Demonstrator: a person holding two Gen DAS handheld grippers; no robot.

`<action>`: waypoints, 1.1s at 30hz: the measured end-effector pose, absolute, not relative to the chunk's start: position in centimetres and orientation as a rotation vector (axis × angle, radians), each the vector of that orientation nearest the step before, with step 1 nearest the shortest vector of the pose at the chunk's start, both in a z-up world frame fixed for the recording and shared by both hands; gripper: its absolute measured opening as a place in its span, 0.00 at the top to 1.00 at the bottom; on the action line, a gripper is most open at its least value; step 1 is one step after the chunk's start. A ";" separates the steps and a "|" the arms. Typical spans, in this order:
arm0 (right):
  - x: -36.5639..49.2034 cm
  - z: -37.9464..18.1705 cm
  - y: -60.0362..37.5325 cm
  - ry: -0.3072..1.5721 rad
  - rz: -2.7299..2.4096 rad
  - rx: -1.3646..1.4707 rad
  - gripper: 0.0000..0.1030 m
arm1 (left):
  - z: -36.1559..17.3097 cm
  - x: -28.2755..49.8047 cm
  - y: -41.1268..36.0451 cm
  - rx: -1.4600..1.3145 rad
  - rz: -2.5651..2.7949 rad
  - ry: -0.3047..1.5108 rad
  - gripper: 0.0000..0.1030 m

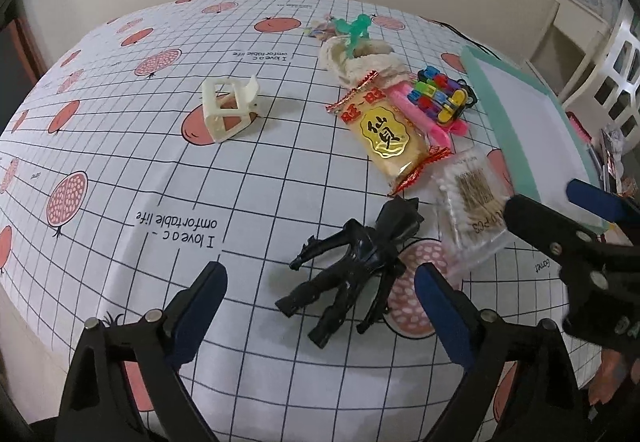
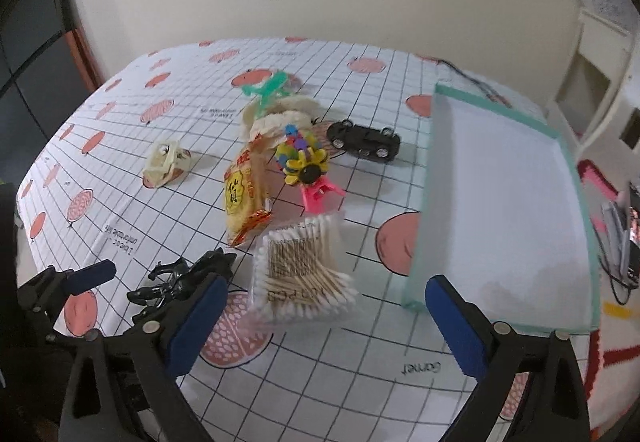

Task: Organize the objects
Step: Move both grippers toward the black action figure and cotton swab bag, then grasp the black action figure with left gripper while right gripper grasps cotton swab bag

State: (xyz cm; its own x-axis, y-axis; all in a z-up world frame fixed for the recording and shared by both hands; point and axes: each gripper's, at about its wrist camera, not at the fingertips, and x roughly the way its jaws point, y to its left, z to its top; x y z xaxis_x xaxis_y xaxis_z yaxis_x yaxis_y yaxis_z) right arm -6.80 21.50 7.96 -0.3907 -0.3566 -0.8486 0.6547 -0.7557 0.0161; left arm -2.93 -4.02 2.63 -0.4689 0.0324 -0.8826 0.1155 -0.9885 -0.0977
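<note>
A clear box of cotton swabs point(image 2: 304, 266) lies between the wide-apart fingers of my right gripper point(image 2: 326, 288), which is open; the box looks slightly blurred. In the left wrist view the same box point(image 1: 472, 202) sits just left of the right gripper point(image 1: 548, 198). A black toy figure point(image 1: 352, 266) lies on the tablecloth between the fingers of my open left gripper point(image 1: 320, 278). Behind them is a yellow snack packet point(image 1: 384, 134), a pink clip point(image 1: 424, 118), a bunch of colourful clips point(image 1: 440, 94) and a white claw clip point(image 1: 228, 110).
A white tray with a teal rim point(image 2: 424, 210) stands at the right, close to the swab box. A black toy car point(image 2: 364, 142), a cream knitted cloth point(image 2: 280, 114) and a green toy point(image 2: 268, 86) lie farther back. A cable runs behind the tray.
</note>
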 end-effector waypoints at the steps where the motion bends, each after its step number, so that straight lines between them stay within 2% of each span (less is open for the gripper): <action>1: -7.0 7.8 21.4 0.431 -2.152 1.216 0.04 | 2.5 -3.1 -3.8 1.598 -2.641 0.206 0.08; 6: -7.7 6.9 20.0 0.488 -2.110 1.234 0.07 | 2.3 -3.6 -3.2 1.595 -2.651 0.144 0.11; 20: -9.2 4.3 18.8 0.480 -2.036 1.368 0.09 | 1.6 -4.7 -1.9 1.569 -2.657 0.014 0.12; 22: -9.4 4.0 18.6 0.492 -2.036 1.371 0.10 | 1.4 -4.8 -1.8 1.569 -2.653 0.013 0.15; 24: -9.4 3.9 18.4 0.513 -2.040 1.370 0.10 | 1.3 -5.0 -1.8 1.582 -2.652 0.016 0.25; 33: -9.4 3.0 18.3 0.540 -2.023 1.398 0.11 | 0.8 -5.3 -1.5 1.593 -2.637 0.026 0.25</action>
